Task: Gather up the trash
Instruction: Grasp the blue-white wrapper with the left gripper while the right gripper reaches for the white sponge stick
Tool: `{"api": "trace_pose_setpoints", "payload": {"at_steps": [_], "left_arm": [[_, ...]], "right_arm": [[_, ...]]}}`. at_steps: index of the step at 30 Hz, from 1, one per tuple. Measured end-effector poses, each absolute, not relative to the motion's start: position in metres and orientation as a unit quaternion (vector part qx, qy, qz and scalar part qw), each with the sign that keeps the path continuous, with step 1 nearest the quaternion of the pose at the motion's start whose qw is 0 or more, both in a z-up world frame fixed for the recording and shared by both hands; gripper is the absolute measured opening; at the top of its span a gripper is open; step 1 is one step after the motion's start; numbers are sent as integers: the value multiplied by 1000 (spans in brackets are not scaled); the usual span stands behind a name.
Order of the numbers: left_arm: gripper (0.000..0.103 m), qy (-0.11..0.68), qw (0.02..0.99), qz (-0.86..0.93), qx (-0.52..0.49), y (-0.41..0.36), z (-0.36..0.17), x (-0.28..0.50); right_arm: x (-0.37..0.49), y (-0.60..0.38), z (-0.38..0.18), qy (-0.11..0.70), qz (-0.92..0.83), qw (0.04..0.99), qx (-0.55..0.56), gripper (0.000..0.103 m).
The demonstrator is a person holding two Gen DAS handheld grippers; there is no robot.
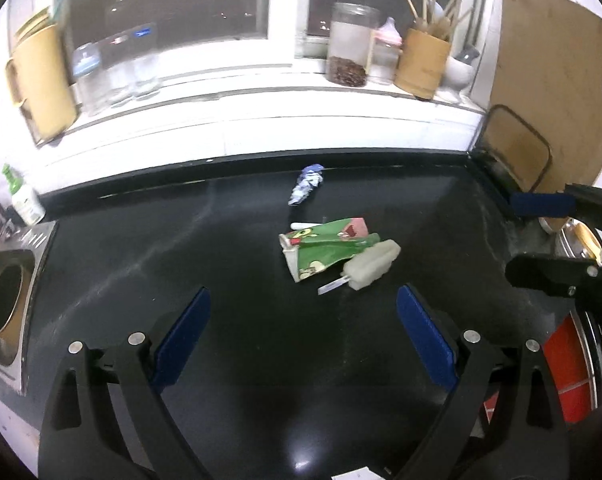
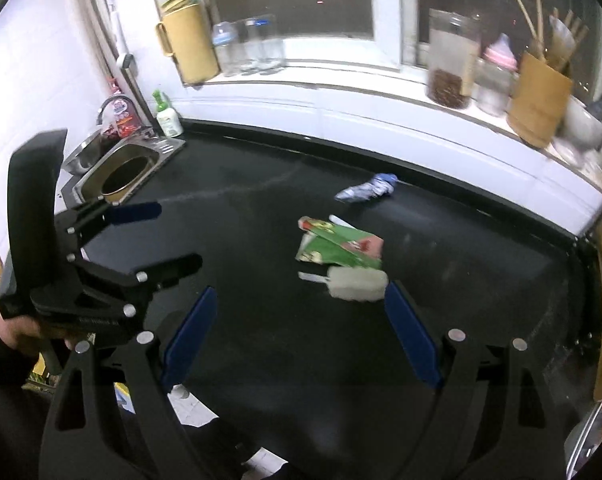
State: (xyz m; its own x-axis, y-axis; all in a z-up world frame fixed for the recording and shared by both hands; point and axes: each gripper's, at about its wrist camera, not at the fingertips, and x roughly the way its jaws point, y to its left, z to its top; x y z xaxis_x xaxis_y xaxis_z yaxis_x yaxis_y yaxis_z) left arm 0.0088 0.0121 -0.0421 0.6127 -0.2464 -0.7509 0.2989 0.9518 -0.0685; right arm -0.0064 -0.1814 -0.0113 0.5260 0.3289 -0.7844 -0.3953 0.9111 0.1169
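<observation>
On the black counter lie a flattened green carton, a pale popsicle-shaped piece on a stick and a crumpled blue-white wrapper. My left gripper is open and empty, just short of the carton. In the right wrist view the carton, the pale piece and the wrapper lie ahead. My right gripper is open and empty, its right finger close beside the pale piece. The left gripper shows at the left, also open.
A steel sink with a round hole sits at the counter's left end, a green-capped bottle beside it. The windowsill holds jars, a utensil holder and a yellow jug. A wooden board leans at the right.
</observation>
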Motion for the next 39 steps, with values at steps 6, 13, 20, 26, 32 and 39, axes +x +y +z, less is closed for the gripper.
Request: {"api": "trace_pose_setpoints", "payload": {"at_steps": [6, 13, 20, 26, 32, 39], "left_arm": [[91, 421, 893, -154, 50, 2, -47, 21], [91, 437, 882, -163, 68, -8, -59, 54], [91, 461, 863, -181, 103, -31, -90, 115], [91, 485, 842, -208, 112, -47, -124, 186], [91, 501, 828, -221, 124, -59, -157, 251], [89, 529, 803, -248, 117, -76, -203, 294]], "right_arm": [[-6, -202, -20, 445, 204, 871, -28, 83], [16, -208, -45, 462, 219, 859, -36, 83], [56, -210, -95, 502, 248, 827, -57, 83], [97, -214, -147, 533, 272, 797, -79, 83], [131, -215, -180, 554, 298, 772, -83, 81], [148, -201, -211, 582, 342, 730, -108, 72]]}}
